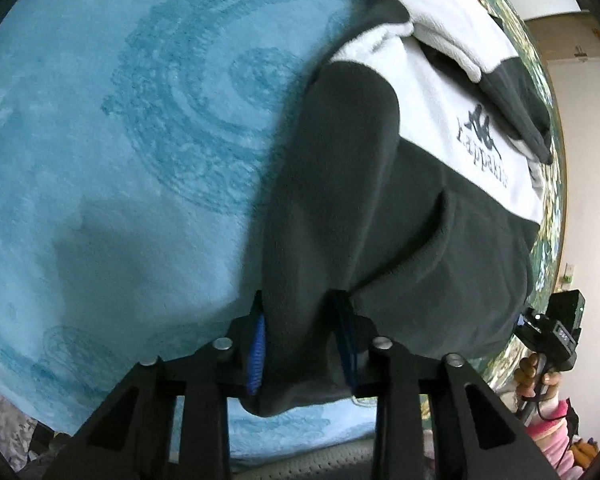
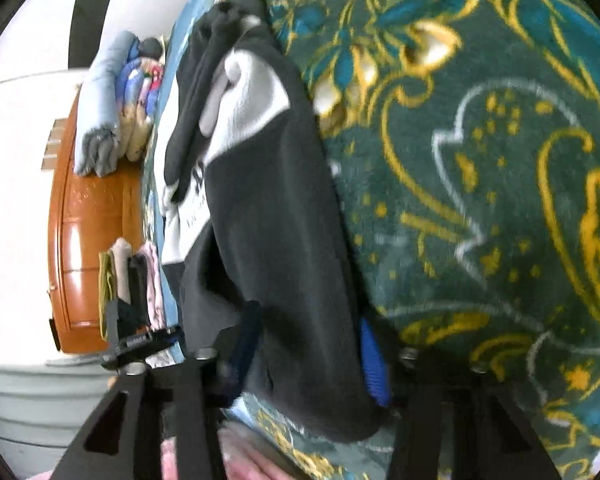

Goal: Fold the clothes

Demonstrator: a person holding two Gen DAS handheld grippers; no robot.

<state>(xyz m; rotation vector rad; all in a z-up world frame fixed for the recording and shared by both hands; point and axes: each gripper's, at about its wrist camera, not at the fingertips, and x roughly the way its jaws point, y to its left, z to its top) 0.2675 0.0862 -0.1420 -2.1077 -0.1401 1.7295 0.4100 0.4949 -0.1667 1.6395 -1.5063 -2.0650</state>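
A dark grey and white fleece sweatshirt [image 1: 380, 200] with a Kappa logo lies on the bed. My left gripper [image 1: 304, 312] is shut on its dark hem, with fabric bunched between the blue pads [image 1: 256, 356]. In the right wrist view the same sweatshirt [image 2: 276, 220] runs up from my right gripper [image 2: 312, 336], which is shut on another part of the dark hem. The right gripper also shows at the right edge of the left wrist view [image 1: 556, 332], held by a hand.
A light blue patterned blanket [image 1: 120, 140] covers the bed on the left. A green and gold floral blanket [image 2: 480, 160] lies on the right. Folded clothes [image 2: 132, 280] and bedding [image 2: 112, 112] are stacked by a wooden headboard [image 2: 84, 220].
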